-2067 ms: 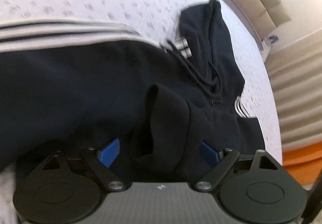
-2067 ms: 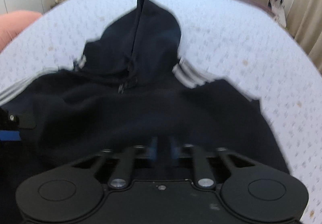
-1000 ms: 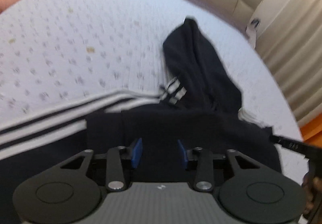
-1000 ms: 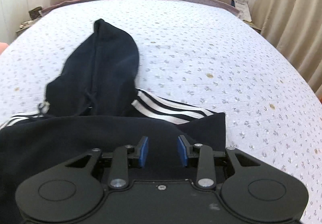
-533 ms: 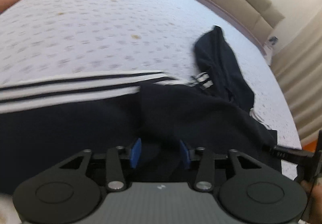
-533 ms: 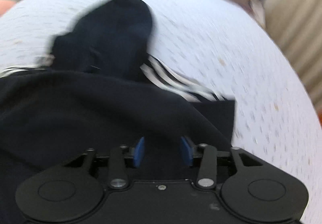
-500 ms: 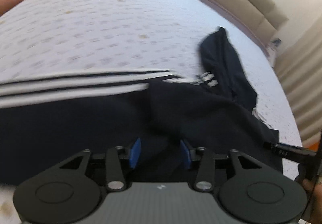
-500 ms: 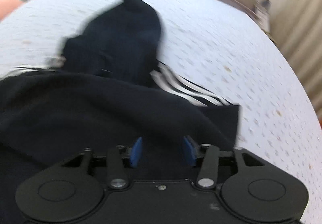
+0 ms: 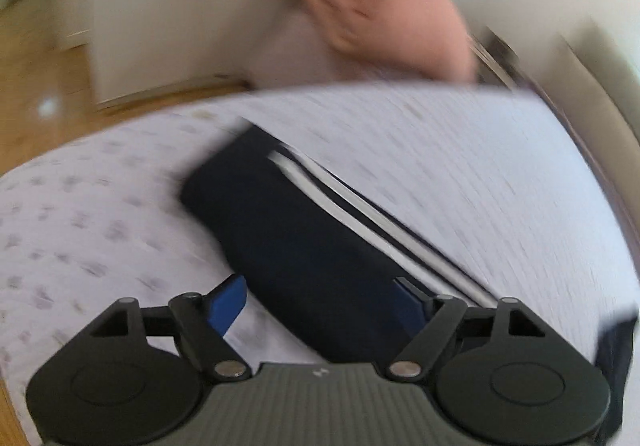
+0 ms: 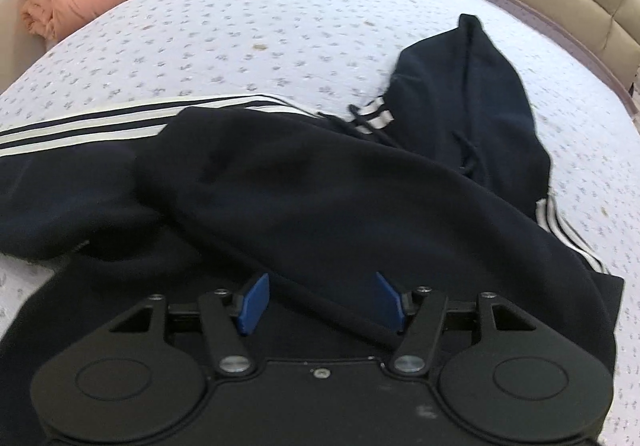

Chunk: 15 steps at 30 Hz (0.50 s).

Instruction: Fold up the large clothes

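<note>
Soft, even daylight fills the room and casts no hard shadow or glare on the pale bedspread [image 10: 304, 29]. The left wrist view is heavily smeared by motion: the pink bundle [image 9: 384, 1], the floor [image 9: 44, 85] and the striped sleeve [image 9: 320, 221] all streak, and only the gripper body close to the lens stays crisp. The right wrist view is far sharper, with slight softness on the dark hoodie [image 10: 320, 197], and both views bow strongly at the edges with black corners.
</note>
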Tool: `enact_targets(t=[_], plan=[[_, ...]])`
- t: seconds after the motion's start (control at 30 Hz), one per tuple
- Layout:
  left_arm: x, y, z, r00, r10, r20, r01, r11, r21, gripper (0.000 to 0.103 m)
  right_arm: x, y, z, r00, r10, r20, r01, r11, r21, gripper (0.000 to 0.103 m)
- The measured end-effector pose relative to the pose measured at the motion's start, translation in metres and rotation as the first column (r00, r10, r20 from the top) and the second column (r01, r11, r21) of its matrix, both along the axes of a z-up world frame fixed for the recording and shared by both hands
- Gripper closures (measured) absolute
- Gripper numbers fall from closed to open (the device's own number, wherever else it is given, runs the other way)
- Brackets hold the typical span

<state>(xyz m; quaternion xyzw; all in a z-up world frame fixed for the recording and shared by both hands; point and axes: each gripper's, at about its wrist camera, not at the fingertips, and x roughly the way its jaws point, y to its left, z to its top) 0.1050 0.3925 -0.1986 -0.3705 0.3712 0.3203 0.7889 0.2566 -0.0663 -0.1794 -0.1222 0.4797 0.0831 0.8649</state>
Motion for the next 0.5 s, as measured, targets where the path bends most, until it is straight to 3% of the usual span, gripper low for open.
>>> enact_targets(t=[0.13,0.3,0.4,0.43,0.47,0.5], plan=[[-0.011,0.041,-0.016,0.991,0.126,0.044,-0.126,0.992,0.0,0.022,0.008,0.006,-0.002,0.999,-0.019,-0.028,0.02,1.0,0.024,0.032],[0.007,0.058,-0.052,0.984,0.173,0.029,-0.173,0.985,-0.016,0.021,0.007,0.015,-0.001,0.999,-0.017,-0.037,0.018,1.0,0.011,0.032],[0.021,0.062,-0.064,0.988,0.149,0.04,-0.151,0.987,0.055,0.021,0.005,0.017,-0.003,0.999,-0.011,-0.045,0.011,1.0,-0.002,0.032],[0.024,0.062,-0.065,0.99,0.14,0.028,-0.142,0.987,0.077,0.029,0.004,0.017,-0.003,0.999,-0.011,-0.048,0.011,1.0,-0.002,0.032],[0.033,0.06,-0.063,0.992,0.122,-0.002,-0.121,0.986,0.115,0.066,0.003,0.016,-0.003,0.999,-0.011,-0.05,0.011,1.0,-0.001,0.032],[0.032,0.061,-0.065,0.996,0.089,-0.019,-0.085,0.987,0.137,0.09,0.001,0.016,-0.002,0.999,-0.013,-0.051,0.013,1.0,-0.001,0.032]])
